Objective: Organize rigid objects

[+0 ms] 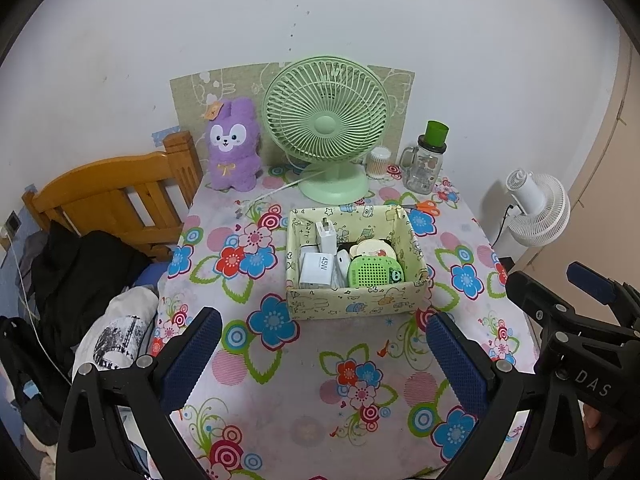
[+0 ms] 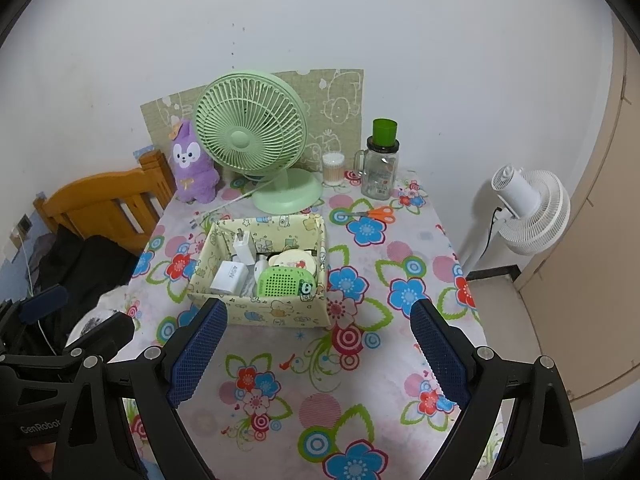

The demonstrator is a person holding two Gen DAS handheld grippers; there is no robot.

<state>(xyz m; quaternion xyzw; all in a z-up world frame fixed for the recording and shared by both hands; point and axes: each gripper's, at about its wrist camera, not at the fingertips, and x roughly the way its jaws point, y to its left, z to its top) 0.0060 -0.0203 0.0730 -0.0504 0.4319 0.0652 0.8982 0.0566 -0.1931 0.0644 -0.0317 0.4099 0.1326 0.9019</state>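
Note:
A pale yellow cartoon-print box (image 1: pixel 352 302) (image 2: pixel 256 308) stands mid-table on the flowered cloth. Inside lie a white plug charger (image 1: pixel 326 236) (image 2: pixel 244 246), a white 45W charger (image 1: pixel 316 269) (image 2: pixel 227 276), a green perforated gadget (image 1: pixel 374 272) (image 2: pixel 286 282) and a round cream item (image 1: pixel 374 249) (image 2: pixel 290 260). Orange-handled scissors (image 1: pixel 424 207) (image 2: pixel 376 213) lie behind the box to the right. My left gripper (image 1: pixel 324 324) hovers open just short of the box, empty. My right gripper (image 2: pixel 318 318) is open too, its fingers straddling the box's near wall from above.
At the back stand a purple plush rabbit (image 1: pixel 232 146), a green desk fan (image 1: pixel 326 128), a cotton-swab tub (image 1: pixel 378 162) and a glass mug jar with a green cup on top (image 1: pixel 426 162). A wooden bed frame (image 1: pixel 116 196) lies left, a white floor fan (image 1: pixel 536 208) right.

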